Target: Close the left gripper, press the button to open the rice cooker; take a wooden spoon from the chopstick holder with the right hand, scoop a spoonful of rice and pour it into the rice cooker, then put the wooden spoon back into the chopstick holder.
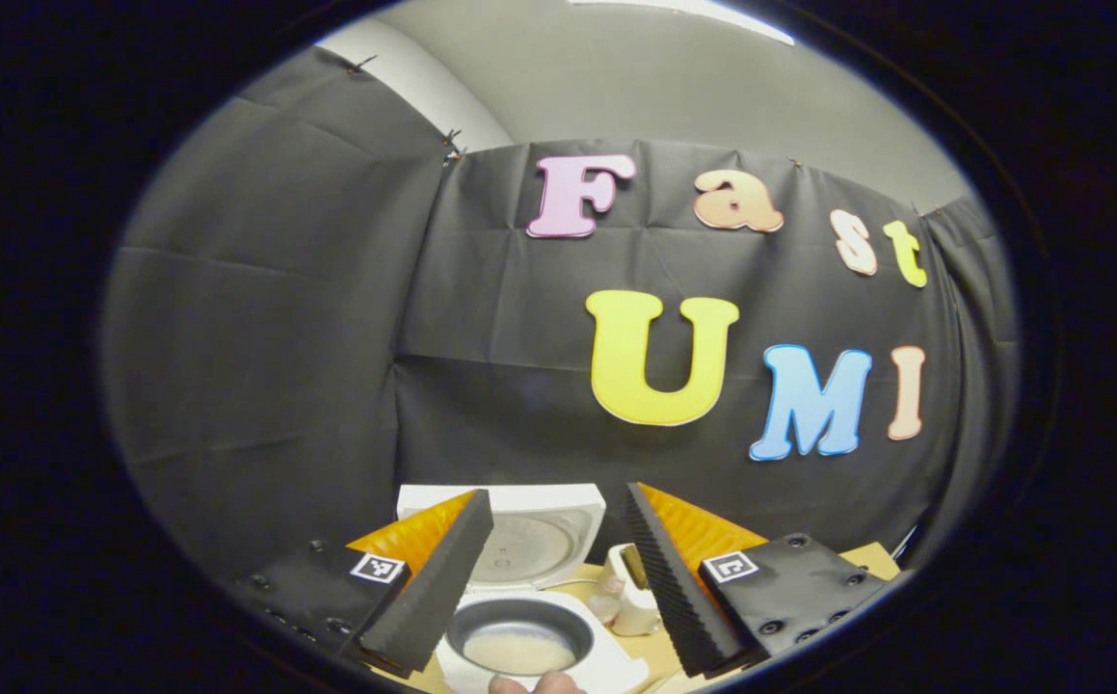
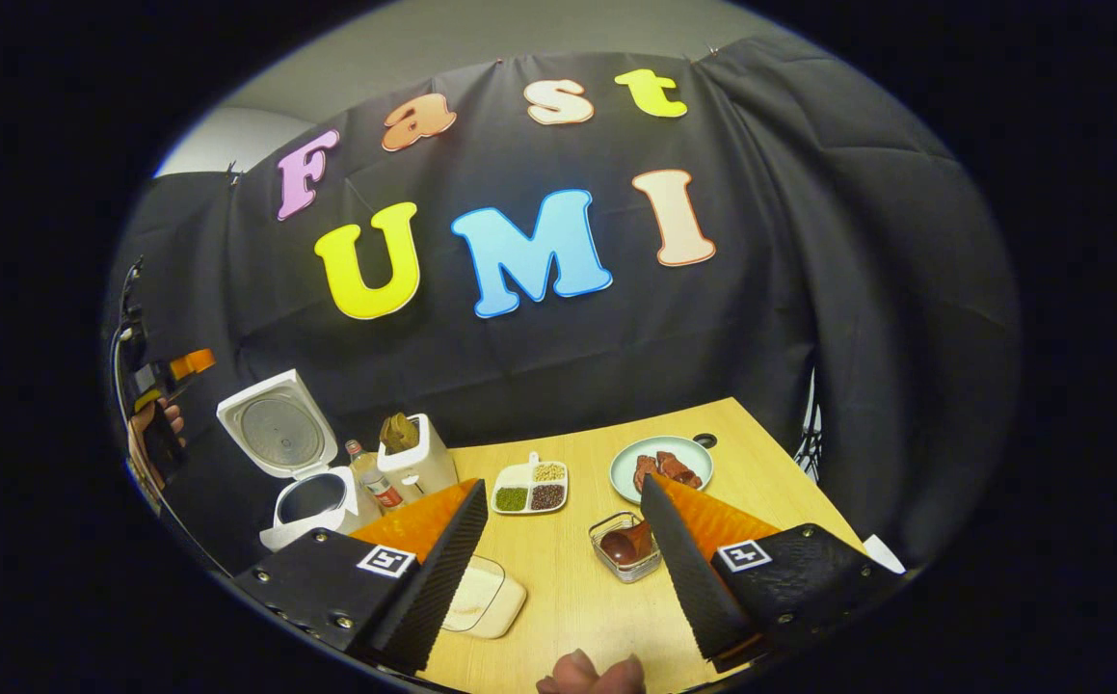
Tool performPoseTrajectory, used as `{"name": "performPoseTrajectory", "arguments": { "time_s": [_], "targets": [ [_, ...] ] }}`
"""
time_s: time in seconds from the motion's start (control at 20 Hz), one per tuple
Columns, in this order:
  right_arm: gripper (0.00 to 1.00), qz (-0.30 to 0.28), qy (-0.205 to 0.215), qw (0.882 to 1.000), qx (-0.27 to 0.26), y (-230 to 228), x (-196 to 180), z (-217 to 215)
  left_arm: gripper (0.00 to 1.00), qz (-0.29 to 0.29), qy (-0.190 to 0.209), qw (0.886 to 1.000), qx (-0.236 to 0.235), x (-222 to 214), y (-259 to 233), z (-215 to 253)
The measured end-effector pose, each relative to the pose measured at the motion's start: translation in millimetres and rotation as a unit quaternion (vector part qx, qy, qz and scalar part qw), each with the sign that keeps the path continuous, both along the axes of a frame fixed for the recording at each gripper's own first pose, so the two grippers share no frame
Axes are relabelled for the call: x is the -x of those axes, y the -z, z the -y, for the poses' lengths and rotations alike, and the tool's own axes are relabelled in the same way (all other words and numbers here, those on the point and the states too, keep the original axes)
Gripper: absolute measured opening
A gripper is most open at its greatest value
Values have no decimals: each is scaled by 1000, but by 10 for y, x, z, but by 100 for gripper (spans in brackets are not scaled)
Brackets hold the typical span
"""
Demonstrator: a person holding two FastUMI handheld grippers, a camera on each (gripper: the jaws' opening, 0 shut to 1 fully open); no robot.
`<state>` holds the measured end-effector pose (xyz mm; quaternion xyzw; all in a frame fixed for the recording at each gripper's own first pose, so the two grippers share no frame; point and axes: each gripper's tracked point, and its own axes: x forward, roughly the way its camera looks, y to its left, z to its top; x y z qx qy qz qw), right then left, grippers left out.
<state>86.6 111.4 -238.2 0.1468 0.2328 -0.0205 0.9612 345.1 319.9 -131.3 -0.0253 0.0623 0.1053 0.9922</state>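
Observation:
The white rice cooker [image 1: 510, 665] stands open right below my left gripper [image 1: 558, 493], its lid [image 1: 529, 540] upright and a pale layer in the inner pot [image 1: 519, 648]. My left gripper is open and holds nothing. Seen from the right gripper view, the cooker [image 2: 303, 501] is at the table's far left, and beside it the white chopstick holder [image 2: 420, 465] has the wooden spoon [image 2: 400, 431] standing in it. A shallow white dish of rice [image 2: 483, 598] lies under my right gripper [image 2: 563, 485], which hangs open and empty above the table. At the far left a hand holds the left gripper [image 2: 171, 381].
Two small bottles [image 2: 375, 482] stand between cooker and holder. On the wooden table [image 2: 577, 598] sit a divided dish of beans [image 2: 531, 487], a green plate of meat [image 2: 664, 467] and a clear box with something dark [image 2: 625, 547]. Fingers show at each view's bottom edge [image 2: 592, 675].

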Motion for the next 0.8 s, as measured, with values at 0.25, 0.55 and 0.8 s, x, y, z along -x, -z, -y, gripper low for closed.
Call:
{"name": "performPoseTrajectory", "arguments": {
  "time_s": [0.25, 0.55, 0.8],
  "targets": [
    [98, -19, -10, 999, 32, -80, 146, -171, 93, -16, -26, 1000, 2, -870, 307, -394],
    [98, -28, 2, 999, 46, -115, 148, -78, 93, -44, -46, 997, -32, -1599, 625, -650],
    [98, -35, -14, 998, 51, -83, 117, -189, 94, -111, -64, 992, -23, -1651, 1128, -782]
  ]
}}
